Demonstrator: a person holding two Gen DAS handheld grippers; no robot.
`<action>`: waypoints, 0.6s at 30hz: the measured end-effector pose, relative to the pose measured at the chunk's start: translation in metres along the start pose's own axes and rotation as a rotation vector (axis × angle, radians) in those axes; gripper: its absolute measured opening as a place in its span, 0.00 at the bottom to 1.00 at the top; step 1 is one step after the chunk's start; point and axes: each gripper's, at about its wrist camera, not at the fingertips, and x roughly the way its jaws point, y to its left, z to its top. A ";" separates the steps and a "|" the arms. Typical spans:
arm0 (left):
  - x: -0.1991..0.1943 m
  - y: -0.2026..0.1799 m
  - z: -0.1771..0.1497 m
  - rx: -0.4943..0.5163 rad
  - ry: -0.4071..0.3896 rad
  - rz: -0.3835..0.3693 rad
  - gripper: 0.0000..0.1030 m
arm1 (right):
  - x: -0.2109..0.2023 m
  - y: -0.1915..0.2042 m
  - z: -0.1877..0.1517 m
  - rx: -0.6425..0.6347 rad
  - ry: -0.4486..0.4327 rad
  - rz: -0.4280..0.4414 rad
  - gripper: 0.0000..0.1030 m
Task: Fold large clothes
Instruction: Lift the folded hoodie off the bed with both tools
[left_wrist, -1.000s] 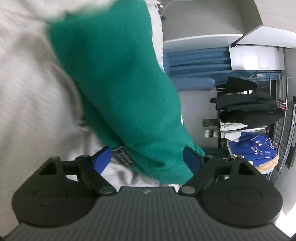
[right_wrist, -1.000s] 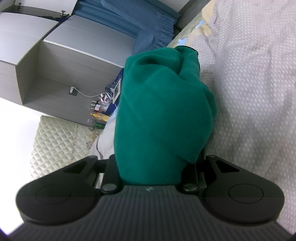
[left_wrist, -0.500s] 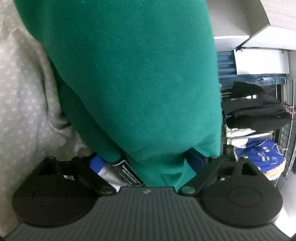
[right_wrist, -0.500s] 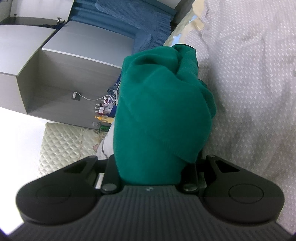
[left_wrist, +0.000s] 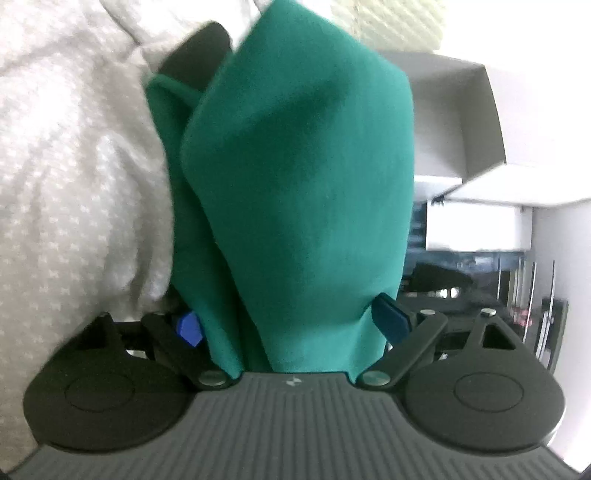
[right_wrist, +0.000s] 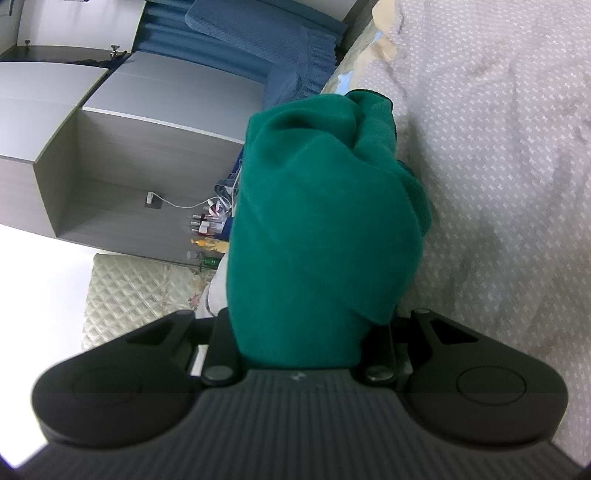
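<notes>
Fabric this thick and soft will sag and slump wherever it is not held, so the green garment (left_wrist: 295, 206) is best taken by its edges or corners, one in each tool, and kept spread rather than bunched; it looks light enough to lift freely, and its fleecy surface should give the pads good purchase, though a fat wad of layers could creep out of a shallow bite. In the left wrist view the left tool (left_wrist: 291, 325) has its blue pads (left_wrist: 389, 321) set apart on either side of a draped fold of the cloth, which hangs through the gap between them; whether they press on it cannot be told from here. In the right wrist view the right tool (right_wrist: 299, 343) has its black fingers drawn in against a thick bundle of the same garment (right_wrist: 317, 236) and appears clamped on it. The garment is a plain, deep teal-green knit with a slightly fuzzy nap, bunched in rounded folds, with a dark lining or trim showing at its far end. It is held up just beside the bed, whose white patterned bedspread (right_wrist: 498, 166) lies behind and under it, with grey cabinets (right_wrist: 110, 110) further off.
</notes>
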 end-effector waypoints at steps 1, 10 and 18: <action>-0.002 0.000 0.001 0.007 -0.006 0.008 0.90 | -0.001 0.001 -0.001 -0.005 -0.001 -0.002 0.31; 0.025 -0.011 0.005 0.069 -0.026 0.149 0.71 | -0.001 0.005 -0.011 -0.093 -0.006 -0.041 0.31; 0.037 -0.035 0.009 0.263 -0.002 0.242 0.35 | -0.013 0.026 -0.025 -0.265 -0.029 -0.038 0.30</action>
